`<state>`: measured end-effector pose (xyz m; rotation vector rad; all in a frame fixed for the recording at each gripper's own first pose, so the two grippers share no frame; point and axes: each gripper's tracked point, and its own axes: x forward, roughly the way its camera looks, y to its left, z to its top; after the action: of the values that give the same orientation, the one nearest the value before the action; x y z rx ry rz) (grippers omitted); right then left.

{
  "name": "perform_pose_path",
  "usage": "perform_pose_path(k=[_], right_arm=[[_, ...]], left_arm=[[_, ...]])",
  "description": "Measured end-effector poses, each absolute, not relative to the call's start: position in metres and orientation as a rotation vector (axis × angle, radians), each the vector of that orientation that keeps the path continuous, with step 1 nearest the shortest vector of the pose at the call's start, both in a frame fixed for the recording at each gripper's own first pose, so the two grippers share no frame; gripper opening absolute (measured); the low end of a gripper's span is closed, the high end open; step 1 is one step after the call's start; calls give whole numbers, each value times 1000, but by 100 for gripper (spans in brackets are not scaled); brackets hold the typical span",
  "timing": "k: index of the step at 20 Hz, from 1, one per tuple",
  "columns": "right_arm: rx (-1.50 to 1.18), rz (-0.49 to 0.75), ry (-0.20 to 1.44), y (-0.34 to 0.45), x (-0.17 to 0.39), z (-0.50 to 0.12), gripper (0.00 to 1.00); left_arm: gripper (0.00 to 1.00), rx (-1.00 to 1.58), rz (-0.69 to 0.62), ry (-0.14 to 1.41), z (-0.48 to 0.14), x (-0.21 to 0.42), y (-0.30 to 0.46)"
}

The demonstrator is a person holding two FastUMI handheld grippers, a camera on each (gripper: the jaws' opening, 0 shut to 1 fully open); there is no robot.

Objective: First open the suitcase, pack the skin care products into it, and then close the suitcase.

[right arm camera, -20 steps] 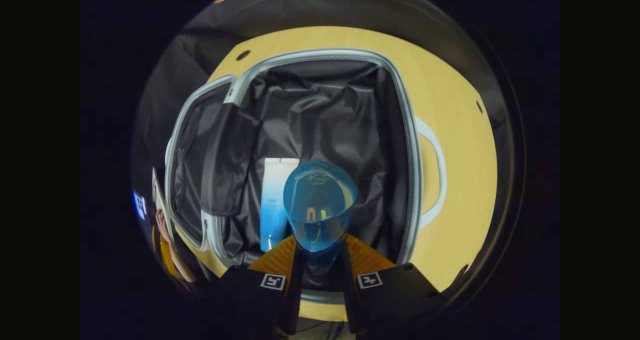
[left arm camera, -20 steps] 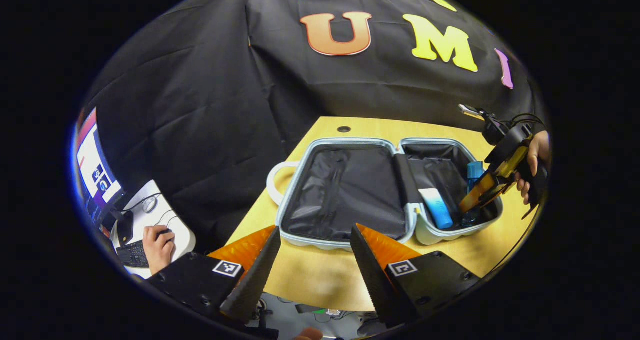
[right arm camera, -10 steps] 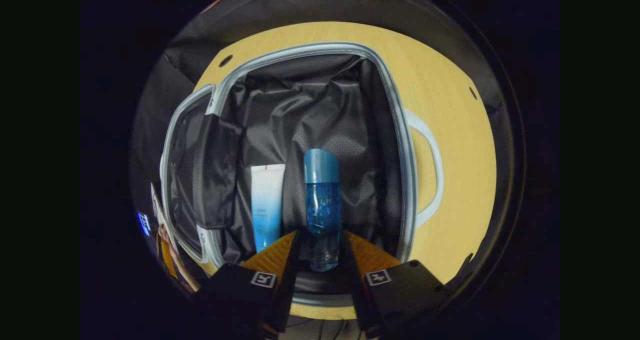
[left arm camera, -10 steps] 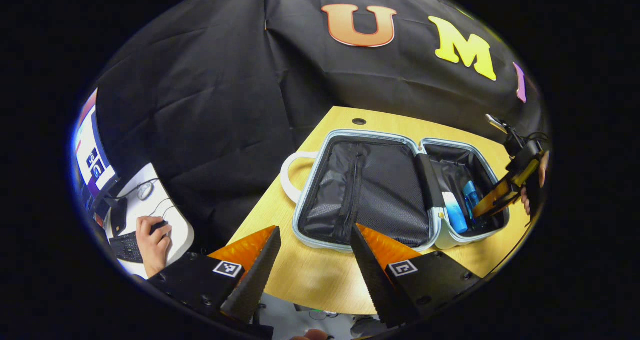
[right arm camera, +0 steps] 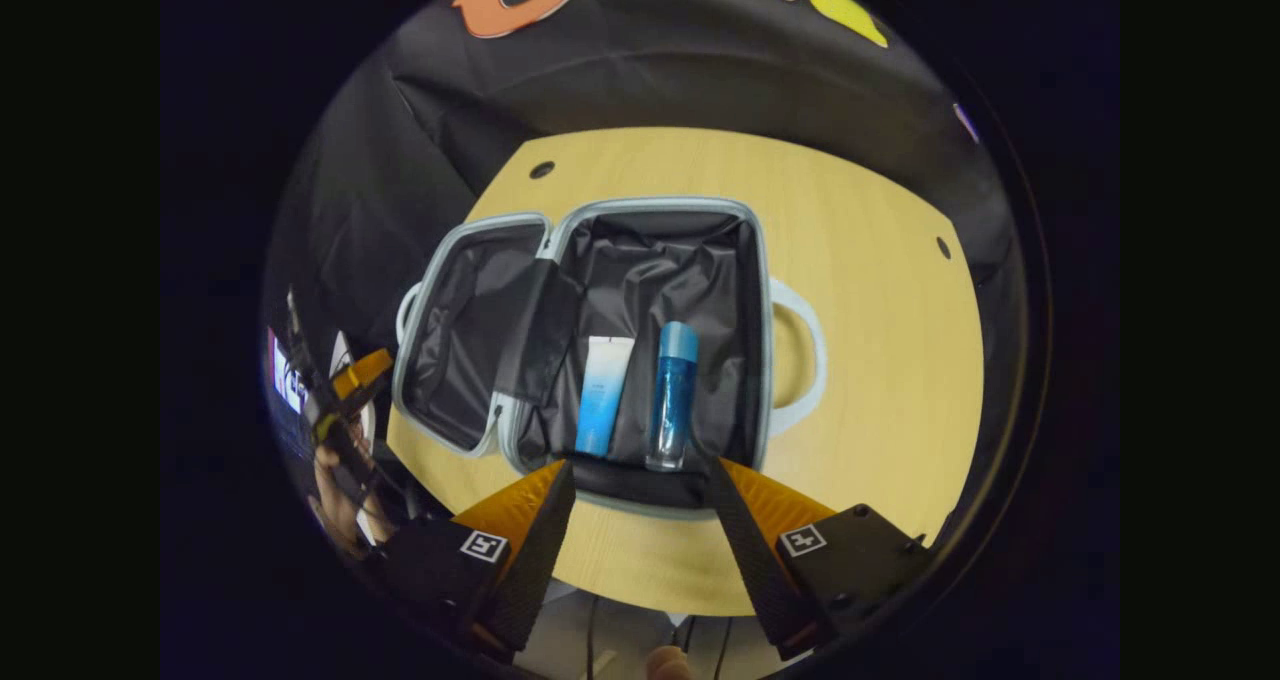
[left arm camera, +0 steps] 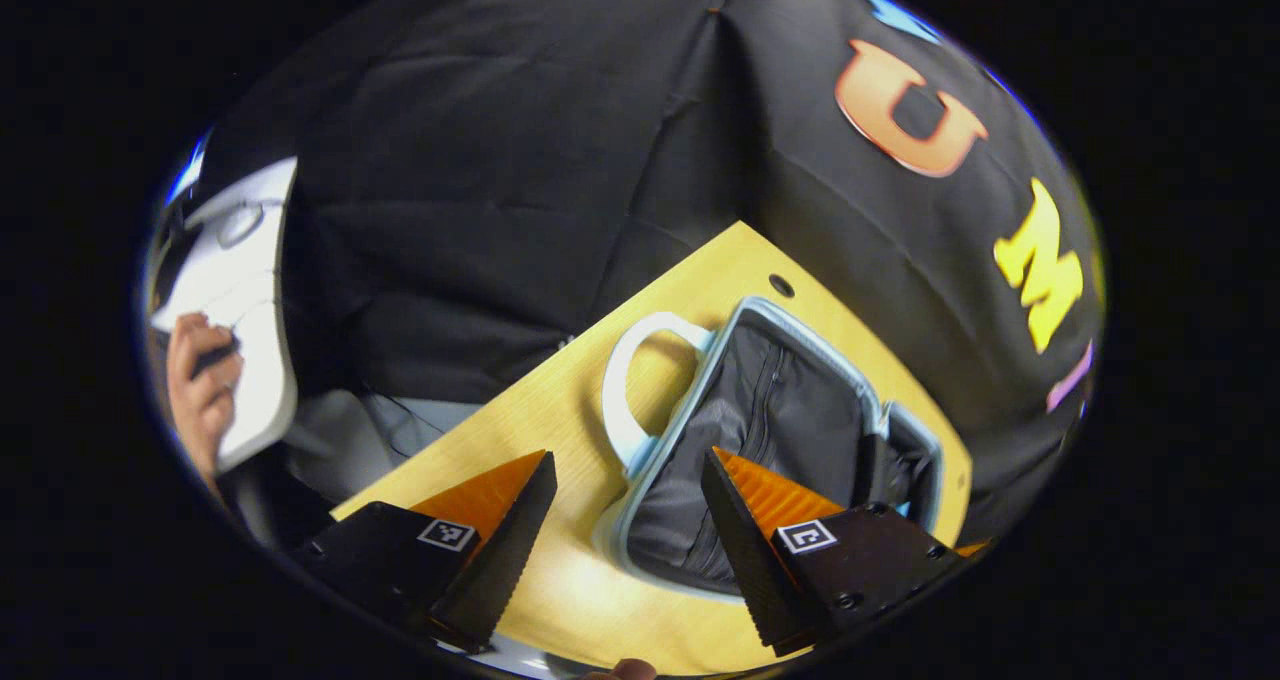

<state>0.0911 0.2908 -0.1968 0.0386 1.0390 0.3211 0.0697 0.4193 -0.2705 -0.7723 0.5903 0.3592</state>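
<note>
Surroundings: I see a side desk (left arm camera: 255, 290) with a hand (left arm camera: 200, 385) on a mouse, well apart from the wooden surface (right arm camera: 880, 290).
In the way: my left gripper (left arm camera: 625, 520) hangs over the suitcase's near corner, jaws spread, empty.
Right gripper (right arm camera: 640, 520): jaws wide apart, holding nothing, just short of the suitcase rim.
Suitcase (right arm camera: 760, 290): lies open flat on the surface, pale blue shell, black lining.
Products: white-blue tube (right arm camera: 603, 395) and blue bottle (right arm camera: 672, 395) lie side by side in the right half.
</note>
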Motion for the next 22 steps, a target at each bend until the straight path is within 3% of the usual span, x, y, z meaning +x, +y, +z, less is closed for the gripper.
perform_pose_path(k=[4,5,6,7,8,11,12,13,14,17,21,22], right_arm=[[44,311,989,260,53,-171,82],[46,296,979,252,47,-169,77],[58,283,964,246,42,-165,78],[75,262,945,239,39,-159,78],[89,246,931,233,36,-154,82],[133,177,895,213,22,-142,78],[143,161,875,209,20,-139,82],[145,150,861,204,18,-139,82],[147,139,845,200,17,-137,77],[140,96,752,182,19,-118,81],[119,25,593,147,21,-86,78],[114,6,557,135,21,-81,82]], left_arm=[[94,-992,341,531,-281,96,441],[94,-1030,317,538,-287,104,440],[100,-1057,300,546,-295,111,441],[94,-1078,295,558,-303,115,444],[94,-1093,288,574,-310,117,445],[88,-1131,256,552,-311,133,445],[94,-1128,261,568,-314,133,446],[90,-1116,274,582,-320,132,446],[75,-1107,290,598,-326,133,447],[30,-1075,298,631,-325,137,441],[20,-893,333,651,-315,138,441],[18,-836,343,653,-309,137,442]])
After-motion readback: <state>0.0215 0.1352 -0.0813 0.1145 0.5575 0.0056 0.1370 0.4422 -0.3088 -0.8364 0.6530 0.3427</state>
